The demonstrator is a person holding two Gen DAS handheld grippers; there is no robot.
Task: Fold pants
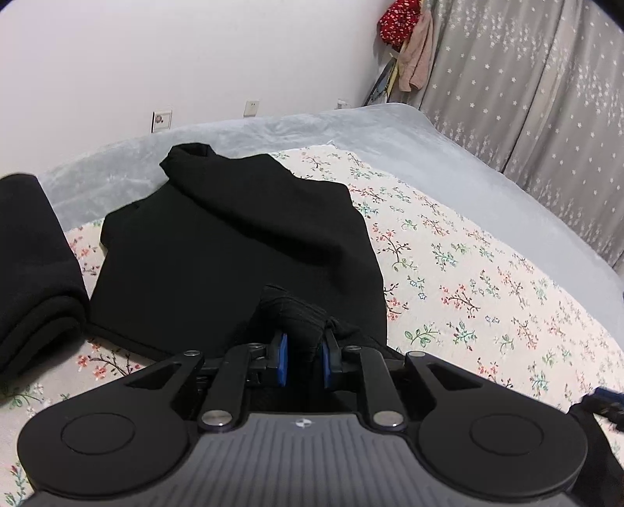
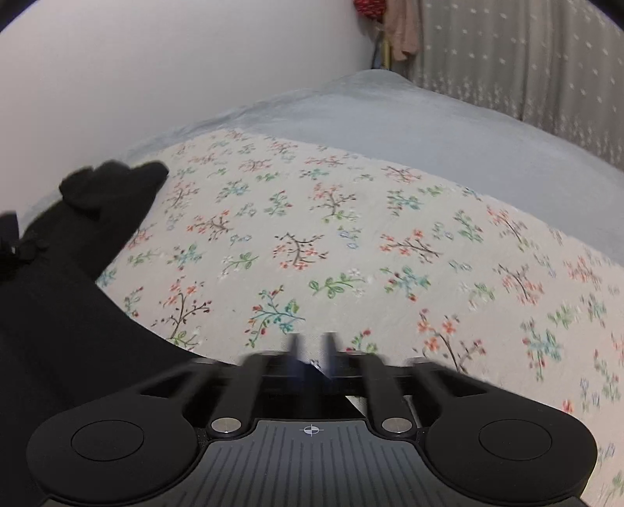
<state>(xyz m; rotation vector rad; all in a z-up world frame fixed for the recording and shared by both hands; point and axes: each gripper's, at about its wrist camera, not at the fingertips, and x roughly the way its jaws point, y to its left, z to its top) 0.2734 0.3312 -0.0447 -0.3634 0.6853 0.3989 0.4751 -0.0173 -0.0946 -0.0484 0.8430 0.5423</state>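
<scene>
Floral-printed bedspread (image 1: 448, 273) spread over a pale blue blanket (image 1: 448, 163), white wall behind, grey star-patterned curtain (image 1: 526, 97) at far right with red and pink clothes (image 1: 405, 35) hung at its edge. At far left in the left wrist view, a folded black garment (image 1: 31, 265) lying apart from the rest. Just to its right, black pants (image 1: 234, 241) lying partly folded on the bedspread, far end rumpled and reaching onto the blue blanket. At the near edge of the pants, left gripper (image 1: 303, 360) clamped on a bunched, ribbed part of the black fabric, blue pads (image 1: 281, 360) pressed narrow against it. Further right, bare floral cover only. In the right wrist view, black cloth (image 2: 78, 273) of the pants filling the left side, a rumpled tip raised against the wall. Right gripper (image 2: 312, 351) blurred over the floral cover, fingers close together with a slim gap; whether anything is pinched between them cannot be told.
</scene>
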